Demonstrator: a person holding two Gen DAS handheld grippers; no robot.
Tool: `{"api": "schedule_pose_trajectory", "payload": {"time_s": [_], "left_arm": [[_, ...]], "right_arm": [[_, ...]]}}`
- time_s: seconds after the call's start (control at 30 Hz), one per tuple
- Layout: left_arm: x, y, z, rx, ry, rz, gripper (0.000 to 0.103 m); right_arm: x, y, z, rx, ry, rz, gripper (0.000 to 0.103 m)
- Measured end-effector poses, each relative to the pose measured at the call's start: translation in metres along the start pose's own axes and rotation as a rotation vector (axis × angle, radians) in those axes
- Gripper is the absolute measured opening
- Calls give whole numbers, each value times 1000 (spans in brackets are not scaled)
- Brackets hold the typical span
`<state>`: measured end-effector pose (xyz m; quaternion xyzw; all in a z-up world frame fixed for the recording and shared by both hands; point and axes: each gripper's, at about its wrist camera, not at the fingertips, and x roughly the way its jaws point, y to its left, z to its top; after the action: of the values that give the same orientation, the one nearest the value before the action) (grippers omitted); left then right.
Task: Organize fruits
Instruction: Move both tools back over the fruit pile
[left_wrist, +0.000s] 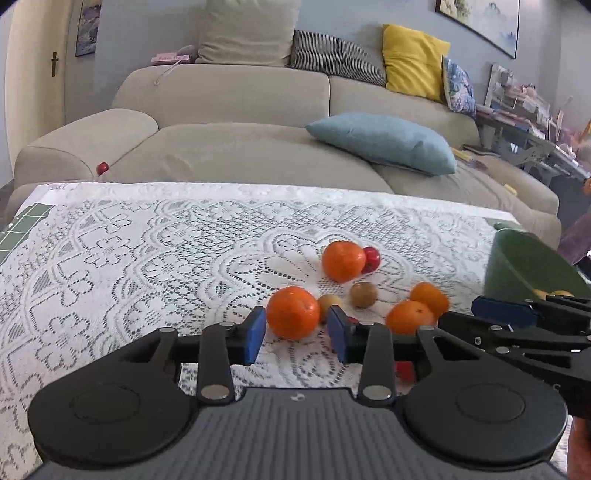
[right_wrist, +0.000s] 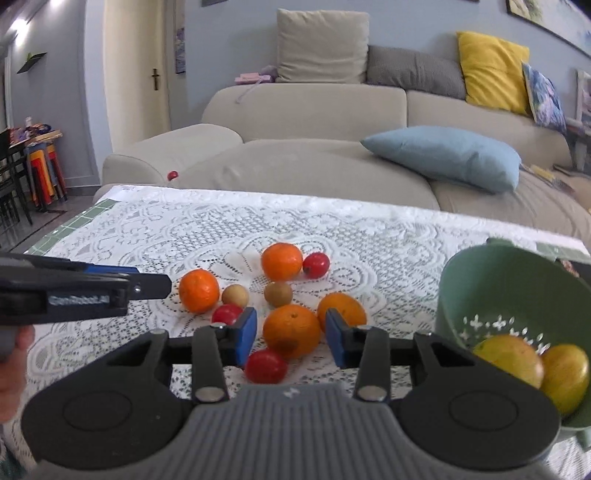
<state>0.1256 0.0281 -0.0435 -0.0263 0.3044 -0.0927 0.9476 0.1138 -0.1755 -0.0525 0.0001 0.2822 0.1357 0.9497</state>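
Observation:
Several oranges, small red fruits and two brownish round fruits lie on the lace tablecloth (left_wrist: 147, 258). My left gripper (left_wrist: 295, 321) stands open around the nearest orange (left_wrist: 293, 312), with a thin gap showing at the right pad. My right gripper (right_wrist: 291, 328) is open too, its blue pads either side of another orange (right_wrist: 291, 330) with narrow gaps. A red fruit (right_wrist: 265, 365) lies just below it. At the right, the green colander bowl (right_wrist: 480, 266) holds two yellow fruits (right_wrist: 511, 360). The left gripper (right_wrist: 110, 284) reaches in from the left edge of the right wrist view.
A beige sofa (left_wrist: 240, 147) with a blue cushion (left_wrist: 384, 142) runs along the table's far edge, and a small red ball (left_wrist: 102, 168) rests on it. Bare tablecloth stretches to the left of the fruits. The two grippers work side by side, close together.

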Motion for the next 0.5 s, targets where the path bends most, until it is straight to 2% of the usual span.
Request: {"api": "schedule_pose_trajectory", "payload": {"time_s": [0.23, 0.4, 0.5], "left_arm": [[22, 8, -6, -37, -16, -4, 45], [34, 15, -10, -75, 14, -21, 48], [35, 15, -11, -72, 9, -20, 49]], "right_arm": [[30, -1, -2, 95, 45, -21, 40], [41, -4, -5, 130, 67, -20, 52], [43, -5, -6, 142, 70, -16, 52]]}}
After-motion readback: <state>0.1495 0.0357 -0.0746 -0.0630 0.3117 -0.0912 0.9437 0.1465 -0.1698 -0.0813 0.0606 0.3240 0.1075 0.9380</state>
